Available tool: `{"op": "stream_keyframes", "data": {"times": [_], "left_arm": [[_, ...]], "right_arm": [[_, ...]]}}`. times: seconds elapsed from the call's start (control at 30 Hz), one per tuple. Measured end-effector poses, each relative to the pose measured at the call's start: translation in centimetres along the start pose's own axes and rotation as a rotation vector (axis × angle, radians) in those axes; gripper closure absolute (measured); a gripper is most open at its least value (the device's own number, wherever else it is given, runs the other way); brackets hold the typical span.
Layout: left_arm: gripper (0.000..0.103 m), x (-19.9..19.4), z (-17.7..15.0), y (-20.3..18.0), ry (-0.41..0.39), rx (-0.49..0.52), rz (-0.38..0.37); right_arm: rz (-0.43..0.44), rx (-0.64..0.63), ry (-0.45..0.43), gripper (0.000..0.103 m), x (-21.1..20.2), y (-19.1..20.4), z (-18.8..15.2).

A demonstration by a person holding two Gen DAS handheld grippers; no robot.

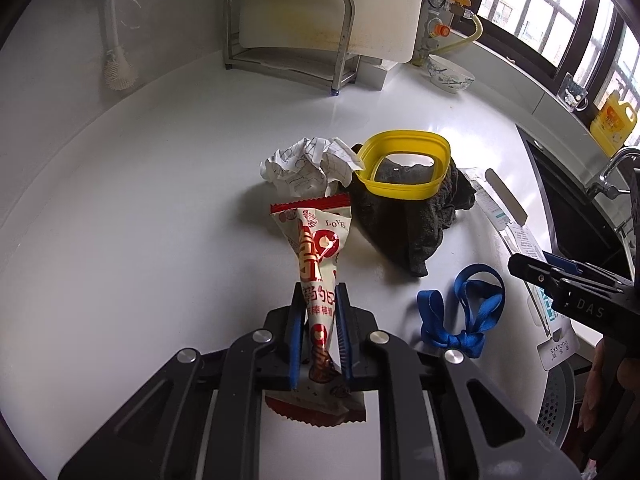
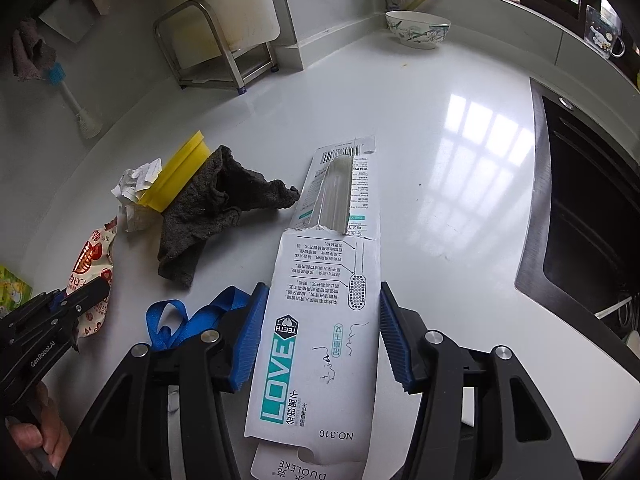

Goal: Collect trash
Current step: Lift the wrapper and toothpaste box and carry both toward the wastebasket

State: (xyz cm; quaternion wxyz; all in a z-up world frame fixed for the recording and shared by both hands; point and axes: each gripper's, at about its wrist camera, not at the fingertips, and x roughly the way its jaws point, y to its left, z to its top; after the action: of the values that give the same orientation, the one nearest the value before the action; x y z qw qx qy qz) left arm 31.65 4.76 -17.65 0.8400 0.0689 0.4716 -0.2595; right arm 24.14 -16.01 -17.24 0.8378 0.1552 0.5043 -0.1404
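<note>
My left gripper (image 1: 319,300) is shut on a red-and-white snack wrapper (image 1: 318,248), which sticks out forward between the blue pads. It also shows in the right wrist view (image 2: 90,276). My right gripper (image 2: 320,320) is open, its pads on either side of a white toothbrush package (image 2: 320,320) that lies flat on the white counter (image 2: 440,200). A crumpled paper ball (image 1: 308,164), a yellow plastic lid frame (image 1: 404,164) and a dark grey cloth (image 1: 404,224) lie ahead. A blue ribbon (image 1: 460,308) lies between the grippers.
A steel rack (image 1: 288,40) with a white cutting board stands at the back wall. A brush (image 1: 114,60) hangs on the left wall. A patterned bowl (image 1: 450,74), a yellow bottle (image 1: 612,120) and a black sink (image 2: 592,208) are on the right.
</note>
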Motion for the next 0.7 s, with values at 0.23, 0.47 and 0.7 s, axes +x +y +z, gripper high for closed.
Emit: {"op": "stream_keyframes", "data": {"times": [0.23,0.47,0.7], "left_arm": [[0.088,-1.8,-0.7,-0.5,-0.018,-0.009,0.008],[0.088,-3.9,-1.5,-1.5,-0.029,-0.026,0.025],[0.088,-6.3,-2.5,-3.3,-0.049,-0.032,0.035]], "right_arm": [[0.033,-0.005,-0.014,0.051,-1.4,-0.5,-0.9],[0.068,-0.013,-0.031,0.051,-3.4,-0.9,-1.9],[0.103,-0.030,-0.042,0.051,-5.8,-1.8,-3.5]]}}
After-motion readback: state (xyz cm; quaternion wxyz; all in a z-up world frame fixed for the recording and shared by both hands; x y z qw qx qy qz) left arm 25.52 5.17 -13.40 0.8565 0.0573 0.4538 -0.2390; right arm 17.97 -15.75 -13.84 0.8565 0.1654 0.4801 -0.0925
